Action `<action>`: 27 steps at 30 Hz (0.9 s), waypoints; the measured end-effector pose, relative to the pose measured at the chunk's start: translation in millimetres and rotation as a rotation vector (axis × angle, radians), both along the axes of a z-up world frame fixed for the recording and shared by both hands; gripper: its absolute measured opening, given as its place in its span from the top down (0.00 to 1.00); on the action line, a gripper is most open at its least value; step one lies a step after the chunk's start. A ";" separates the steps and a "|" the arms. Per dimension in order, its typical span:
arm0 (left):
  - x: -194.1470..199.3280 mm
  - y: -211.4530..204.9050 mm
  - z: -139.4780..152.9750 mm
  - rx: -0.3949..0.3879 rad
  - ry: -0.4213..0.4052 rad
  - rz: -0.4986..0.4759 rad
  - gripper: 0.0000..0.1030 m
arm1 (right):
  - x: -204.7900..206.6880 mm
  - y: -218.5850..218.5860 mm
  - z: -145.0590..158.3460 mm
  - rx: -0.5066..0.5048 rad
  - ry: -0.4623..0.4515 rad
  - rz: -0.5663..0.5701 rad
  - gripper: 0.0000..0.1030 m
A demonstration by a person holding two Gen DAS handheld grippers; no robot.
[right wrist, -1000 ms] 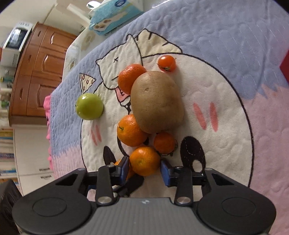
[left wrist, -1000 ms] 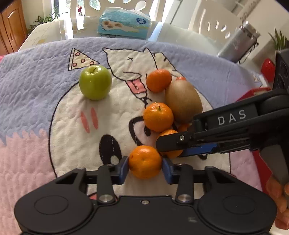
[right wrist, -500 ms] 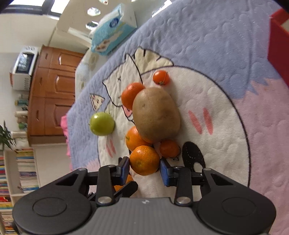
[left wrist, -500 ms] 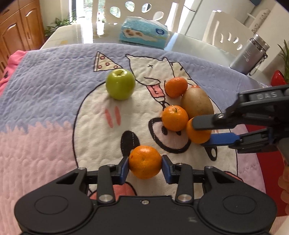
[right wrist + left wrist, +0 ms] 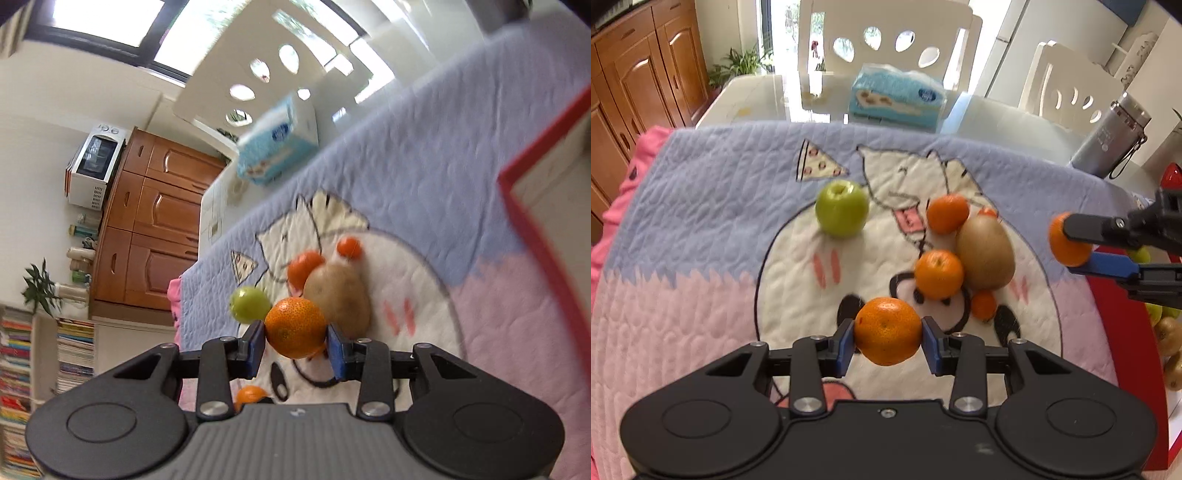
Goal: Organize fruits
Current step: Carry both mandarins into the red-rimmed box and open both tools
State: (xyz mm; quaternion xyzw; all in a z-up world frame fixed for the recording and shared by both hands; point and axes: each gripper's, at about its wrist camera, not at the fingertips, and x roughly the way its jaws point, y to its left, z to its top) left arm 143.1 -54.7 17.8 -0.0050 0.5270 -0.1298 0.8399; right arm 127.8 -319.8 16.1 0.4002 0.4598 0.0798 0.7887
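Mandarins fill both grippers: the left gripper (image 5: 887, 341) clamps one mandarin (image 5: 887, 331) above the quilt (image 5: 701, 221); the right gripper (image 5: 295, 345) clamps another mandarin (image 5: 294, 328), nearer the red tray (image 5: 535, 229) off to its right.

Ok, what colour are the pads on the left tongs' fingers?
Blue pads, on black arms, pressed against an orange mandarin; clearest in the left wrist view.

Black left claw (image 5: 888, 341), blue pads (image 5: 844, 343), 2 silver screws.
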 end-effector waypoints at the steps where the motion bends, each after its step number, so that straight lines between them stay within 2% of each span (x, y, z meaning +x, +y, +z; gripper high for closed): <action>1: 0.6 -3.1 3.3 0.007 -0.009 -0.001 0.56 | -1.9 -3.7 4.1 -0.016 -0.015 0.000 0.63; 8: 8.1 -20.6 22.3 0.000 -0.028 0.038 0.56 | -20.4 -34.1 18.6 -0.069 -0.065 -0.031 0.63; 12: 7.8 -33.6 28.8 0.060 -0.081 0.051 0.56 | -32.1 -53.3 27.7 -0.086 -0.091 -0.053 0.63; 17: 9.3 -49.1 41.9 0.015 -0.089 0.059 0.56 | -48.8 -76.7 46.9 -0.112 -0.149 -0.079 0.63; 24: 10.6 -98.7 70.1 -0.009 -0.148 -0.001 0.56 | -71.0 -115.0 70.1 -0.170 -0.216 -0.129 0.63; 27: 7.5 -129.6 70.8 0.070 -0.202 -0.040 0.56 | -81.1 -132.7 75.7 -0.193 -0.224 -0.155 0.63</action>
